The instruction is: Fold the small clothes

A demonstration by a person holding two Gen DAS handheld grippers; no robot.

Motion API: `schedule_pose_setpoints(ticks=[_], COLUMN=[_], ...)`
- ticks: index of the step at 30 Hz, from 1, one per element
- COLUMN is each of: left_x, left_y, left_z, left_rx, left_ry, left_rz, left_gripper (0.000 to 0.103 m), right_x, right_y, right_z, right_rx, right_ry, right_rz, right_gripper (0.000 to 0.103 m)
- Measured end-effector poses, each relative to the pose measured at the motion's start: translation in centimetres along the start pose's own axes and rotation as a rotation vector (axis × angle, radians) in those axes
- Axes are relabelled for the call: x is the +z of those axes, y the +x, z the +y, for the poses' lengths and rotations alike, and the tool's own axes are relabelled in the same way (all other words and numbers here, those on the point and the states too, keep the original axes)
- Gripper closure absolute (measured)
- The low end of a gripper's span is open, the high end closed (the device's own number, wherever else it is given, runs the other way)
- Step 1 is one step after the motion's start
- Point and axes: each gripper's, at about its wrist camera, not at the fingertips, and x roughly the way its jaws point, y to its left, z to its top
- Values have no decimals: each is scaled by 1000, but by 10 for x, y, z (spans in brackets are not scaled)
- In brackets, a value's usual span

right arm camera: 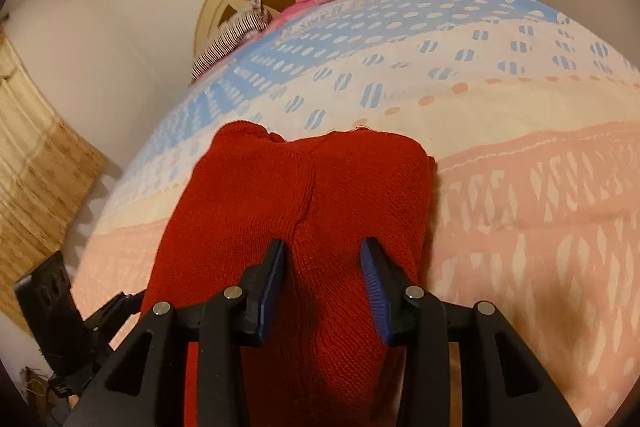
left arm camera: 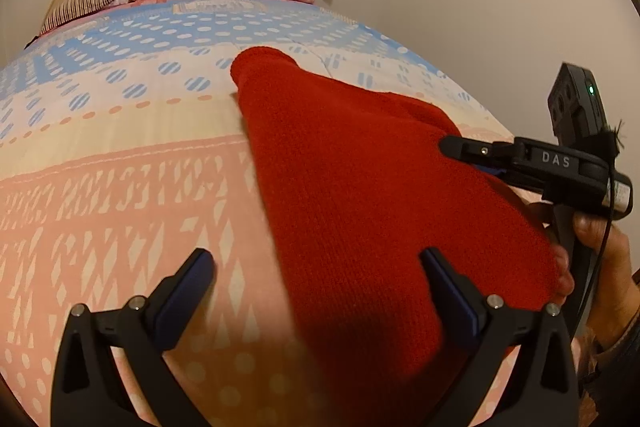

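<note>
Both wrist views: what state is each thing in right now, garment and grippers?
Red knitted garment: lying on the patterned bedsheet, partly folded.
Left gripper: open wide, one finger over the sheet, one over the garment, gripping nothing.
Right gripper: jaws partly open above the garment, pads apart.

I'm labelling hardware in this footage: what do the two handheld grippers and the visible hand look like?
Both the left gripper and the right gripper are black, angular two-finger frames with silver rivets and blue ribbed pads. From the side, the right one bears white "DAS" lettering, a green light and a thin black cable. The hand shows a dark cuff.
</note>
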Motion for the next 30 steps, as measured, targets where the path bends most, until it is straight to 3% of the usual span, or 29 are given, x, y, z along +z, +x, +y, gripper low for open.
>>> schedule_pose_setpoints(ticks=[14, 18, 21, 24, 27, 30], left_x=[1, 1, 1, 1, 1, 1], left_y=[0, 3, 5, 5, 6, 5], left_z=[-1, 4, 3, 2, 4, 4], left_rx=[14, -26, -34, -40, -54, -77], left_ry=[13, -21, -27, -28, -33, -31], left_rz=[-9, 9, 14, 17, 23, 22], left_gripper=[0, 0, 0, 0, 0, 0], right_x=[-6, -4, 2, 9, 13, 16], right_y=[-16, -31, -36, -35, -22, -14], right_z=[-3, -7, -21, -40, -61, -64], right_rx=[36, -2, -15, -15, -4, 6], right_ry=[19, 36, 95, 178, 259, 250], right_rz=[-63, -127, -150, -134, -63, -32], right_gripper=[61, 56, 47, 45, 45, 45])
